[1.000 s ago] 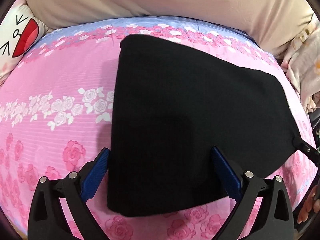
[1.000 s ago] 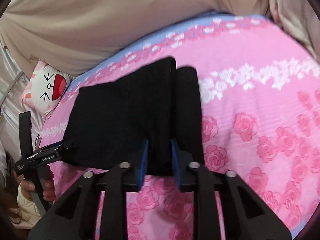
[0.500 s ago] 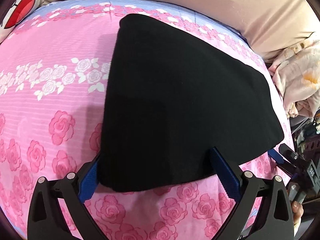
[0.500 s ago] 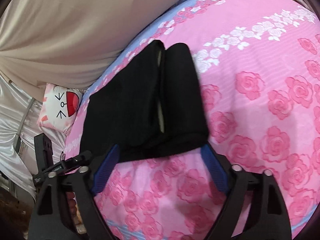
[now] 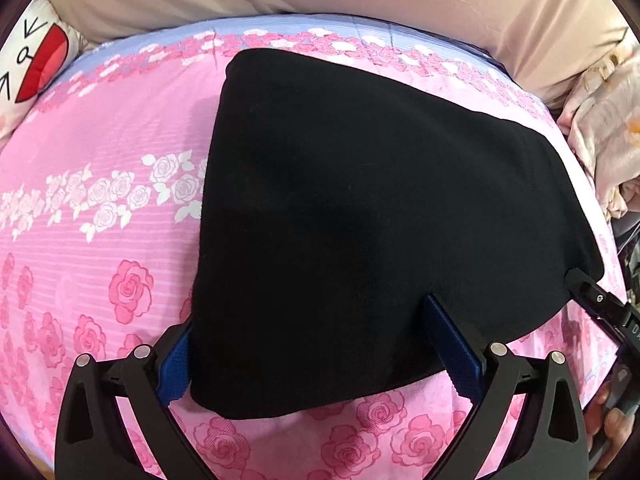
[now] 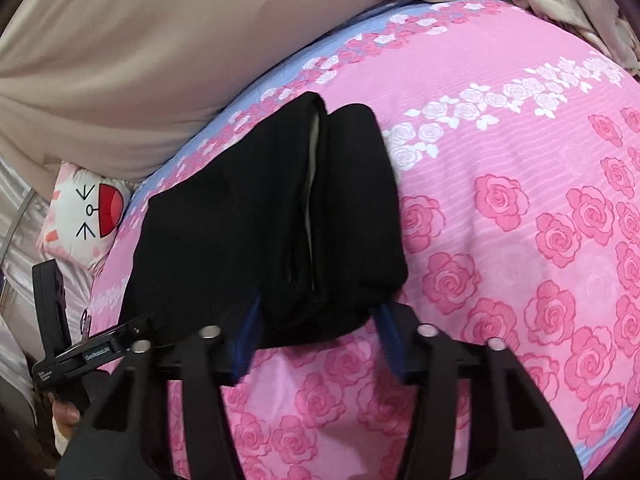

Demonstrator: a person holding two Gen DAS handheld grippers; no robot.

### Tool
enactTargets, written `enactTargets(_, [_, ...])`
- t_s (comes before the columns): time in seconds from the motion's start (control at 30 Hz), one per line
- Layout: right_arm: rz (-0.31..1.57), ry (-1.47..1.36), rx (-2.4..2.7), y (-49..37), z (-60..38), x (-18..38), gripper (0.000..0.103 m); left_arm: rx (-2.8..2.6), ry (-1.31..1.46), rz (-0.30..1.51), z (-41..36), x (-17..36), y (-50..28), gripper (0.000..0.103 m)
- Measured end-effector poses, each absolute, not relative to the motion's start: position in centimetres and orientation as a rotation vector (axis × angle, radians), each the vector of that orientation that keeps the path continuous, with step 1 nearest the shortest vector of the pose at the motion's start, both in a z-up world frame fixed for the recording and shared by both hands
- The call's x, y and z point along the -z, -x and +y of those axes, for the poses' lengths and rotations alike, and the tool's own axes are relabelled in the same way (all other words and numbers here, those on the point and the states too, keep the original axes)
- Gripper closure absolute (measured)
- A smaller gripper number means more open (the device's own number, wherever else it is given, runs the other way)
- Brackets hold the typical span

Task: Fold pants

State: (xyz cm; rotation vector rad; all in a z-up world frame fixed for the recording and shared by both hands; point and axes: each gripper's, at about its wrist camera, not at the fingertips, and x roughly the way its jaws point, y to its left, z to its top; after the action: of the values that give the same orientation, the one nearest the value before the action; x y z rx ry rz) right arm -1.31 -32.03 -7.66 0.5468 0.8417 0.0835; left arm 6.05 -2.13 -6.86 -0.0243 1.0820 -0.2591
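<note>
We have the black pants lying folded into a thick bundle on the pink rose bedsheet, and we take that bundle as our landmark. Our left gripper sits at its near edge with its fingers wide apart, one on each side of the fabric, pressing nothing. Our right gripper is at the bundle's near end, where the stacked layers show; its fingers have just been closing, with the cloth end between them, yet gaps remain beside both pads, so nothing is clamped.

We judge the risk lies in that open end. If our right fingers catch only the top layers, the stack could splay and the fold come undone. If our left fingers close so broadly, they could bunch the cloth. A drag across the sheet could wrinkle both.
</note>
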Motion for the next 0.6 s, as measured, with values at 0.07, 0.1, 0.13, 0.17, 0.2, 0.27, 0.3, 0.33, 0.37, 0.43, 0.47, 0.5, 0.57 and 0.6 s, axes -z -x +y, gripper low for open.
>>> enactTargets(0.07, [0.854, -0.546, -0.094, 1.4, -32.3, 7.8, 0.053, 0.254, 0.022, 1.078, -2.0, 6.8, -5.9, 0.005])
enactTargets(0.1, [0.858, -0.545, -0.093, 1.6, -32.4, 7.7, 0.048, 0.253, 0.017, 1.077, -2.0, 6.8, -5.8, 0.005])
enactTargets(0.13, [0.857, -0.546, -0.087, 2.0, -32.7, 7.6, 0.047, 0.251, 0.014, 1.077, -2.0, 6.8, -5.8, 0.005])
enactTargets(0.17, [0.862, -0.536, -0.084, 2.3, -32.8, 7.4, 0.046, 0.249, 0.011, 1.075, -2.1, 6.7, -5.8, 0.005])
enactTargets(0.2, [0.861, -0.526, -0.079, 2.4, -33.1, 7.3, 0.046, 0.246, 0.005, 1.072, -2.2, 6.7, -5.7, 0.005])
enactTargets(0.27, [0.845, -0.484, -0.057, 3.2, -33.0, 6.4, 0.046, 0.24, -0.003, 1.066, -2.2, 6.7, -5.5, 0.005])
enactTargets(0.3, [0.83, -0.452, -0.038, 3.4, -32.9, 5.9, 0.046, 0.236, -0.009, 1.061, -2.2, 6.7, -5.4, 0.005])
enactTargets(0.33, [0.808, -0.415, -0.013, 3.7, -32.6, 5.2, 0.046, 0.232, -0.013, 1.058, -2.3, 6.7, -5.4, 0.005])
enactTargets(0.37, [0.771, -0.361, 0.027, 4.1, -32.1, 4.1, 0.046, 0.227, -0.021, 1.053, -2.3, 6.7, -5.4, 0.005])
enactTargets(0.43, [0.701, -0.289, 0.045, 4.4, -31.3, 2.3, 0.045, 0.221, -0.03, 1.048, -2.5, 6.6, -5.3, 0.005])
enactTargets(0.47, [0.686, -0.266, 0.017, 4.1, -30.7, 1.7, 0.045, 0.218, -0.034, 1.045, -2.6, 6.6, -5.3, 0.005])
enactTargets(0.5, [0.681, -0.253, -0.011, 3.8, -30.2, 1.4, 0.045, 0.215, -0.041, 1.04, -2.6, 6.6, -5.2, 0.005])
enactTargets(0.57, [0.717, -0.207, -0.088, 2.4, -28.1, 1.6, 0.058, 0.208, -0.05, 1.034, -2.7, 6.5, -5.2, 0.005])
enactTargets(0.6, [0.75, -0.163, -0.101, 1.6, -27.2, 2.2, 0.072, 0.206, -0.056, 1.03, -2.8, 6.5, -5.1, 0.005])
